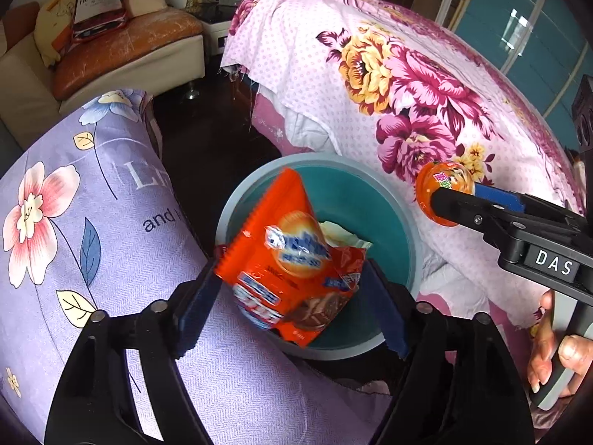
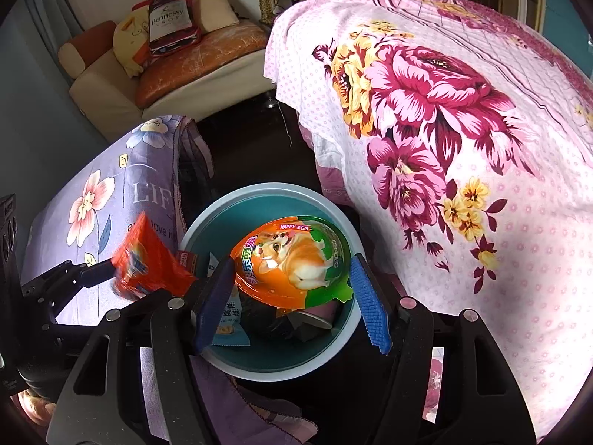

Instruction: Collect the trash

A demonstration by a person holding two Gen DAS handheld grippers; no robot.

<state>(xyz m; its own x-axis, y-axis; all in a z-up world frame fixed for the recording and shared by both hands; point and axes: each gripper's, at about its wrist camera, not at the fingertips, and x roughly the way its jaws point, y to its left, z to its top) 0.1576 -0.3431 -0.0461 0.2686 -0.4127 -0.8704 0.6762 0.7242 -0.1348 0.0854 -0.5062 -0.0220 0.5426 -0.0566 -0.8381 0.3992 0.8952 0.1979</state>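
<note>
- One teal bin (image 2: 207,356) sits on the floor between two beds, wrappers inside.
- Left gripper (image 1: 292,293): jaws spread, orange snack packet (image 1: 285,259) loose between them above the bin.
- Right gripper (image 2: 292,289) clamps one egg-shaped toy capsule (image 2: 292,259) over the bin.

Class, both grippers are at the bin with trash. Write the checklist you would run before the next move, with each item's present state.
1. The snack wrapper is over the bin: ok.
2. The left gripper has jaws wide, wrapper loose between them: ok.
3. The right gripper is shut on the toy egg: ok.
4. Egg directly above the bin: cannot tell.
5. Room left in the bin: ok.
</note>
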